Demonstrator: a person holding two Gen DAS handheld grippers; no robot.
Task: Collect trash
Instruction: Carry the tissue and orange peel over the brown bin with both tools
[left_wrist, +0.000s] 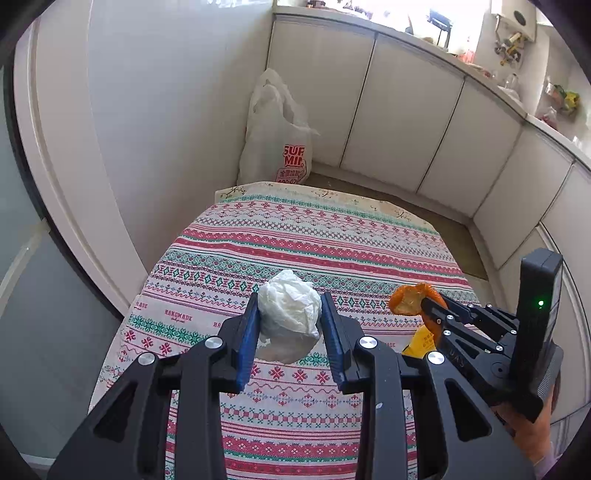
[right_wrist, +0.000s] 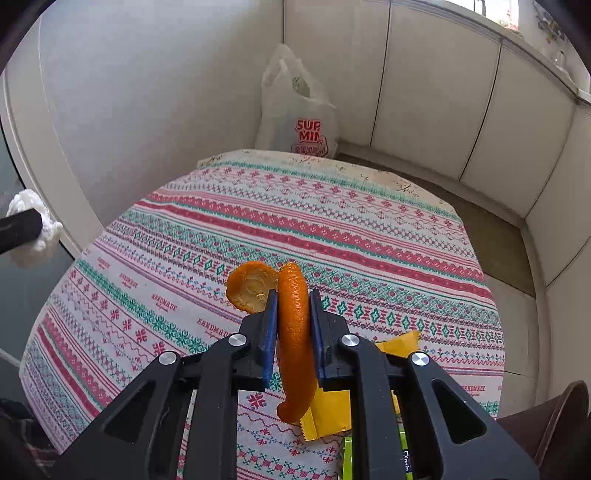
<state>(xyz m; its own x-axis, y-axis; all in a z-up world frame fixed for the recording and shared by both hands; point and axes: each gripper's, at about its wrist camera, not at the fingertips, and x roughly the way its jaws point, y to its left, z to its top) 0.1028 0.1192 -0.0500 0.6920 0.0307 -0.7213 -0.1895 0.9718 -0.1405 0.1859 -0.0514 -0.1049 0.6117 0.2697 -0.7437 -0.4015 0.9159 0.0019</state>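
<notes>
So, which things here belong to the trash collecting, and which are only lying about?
Belong to the job:
- crumpled white paper ball, clamped in the left gripper
- curled orange peel, clamped in the right gripper
- yellow wrapper on the patterned tablecloth
- white plastic bag on the floor, probably for trash

Just lying about:
- countertop clutter

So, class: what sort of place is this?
Probably a home kitchen: white cabinets under a cluttered countertop, a table with a patterned cloth, and a plastic shopping bag on the floor.
</notes>
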